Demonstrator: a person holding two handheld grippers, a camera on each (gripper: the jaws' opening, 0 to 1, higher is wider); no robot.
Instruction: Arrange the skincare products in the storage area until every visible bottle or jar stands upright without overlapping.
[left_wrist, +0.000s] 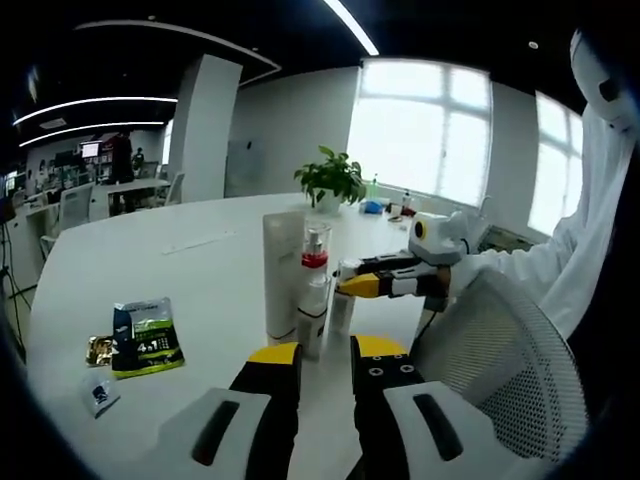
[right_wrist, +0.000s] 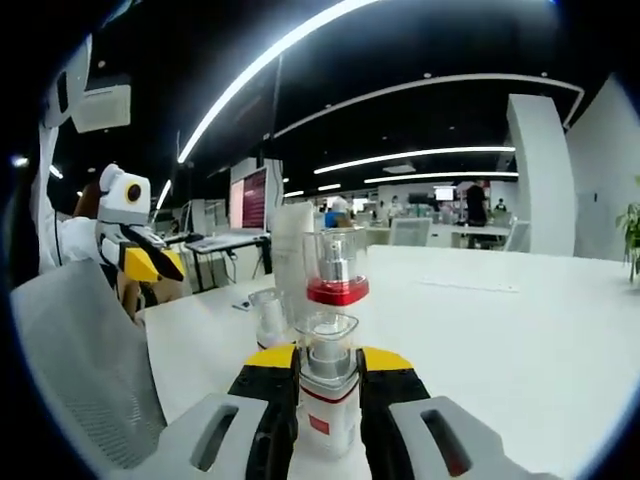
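The white counter (left_wrist: 150, 260) spreads across the left gripper view from nine o'clock to the centre, with a mesh-backed chair (left_wrist: 510, 370) at four o'clock and a person in a white sleeve (left_wrist: 560, 260) at three o'clock. A potted plant (left_wrist: 332, 180) stands at twelve o'clock, far back on the counter.

The skincare products cluster upright at the centre: a tall white tube (left_wrist: 282, 275), a red-collared pump bottle (left_wrist: 315, 262) just beside it, and a small clear-capped bottle (left_wrist: 312, 318) in front. A green-and-black sachet (left_wrist: 145, 335) lies flat at eight o'clock, well apart from them.

The right gripper (left_wrist: 345, 280) reaches in from three o'clock – its yellow-tipped fingers (left_wrist: 362, 286) closed on the small clear-capped bottle, which the right gripper view shows clamped between them at six o'clock. There the red-collared pump bottle stands just behind at twelve o'clock, and a low clear jar (right_wrist: 268, 315) sits at ten o'clock.

The left gripper (left_wrist: 325, 360) hovers at six o'clock, fingers slightly parted – holding nothing
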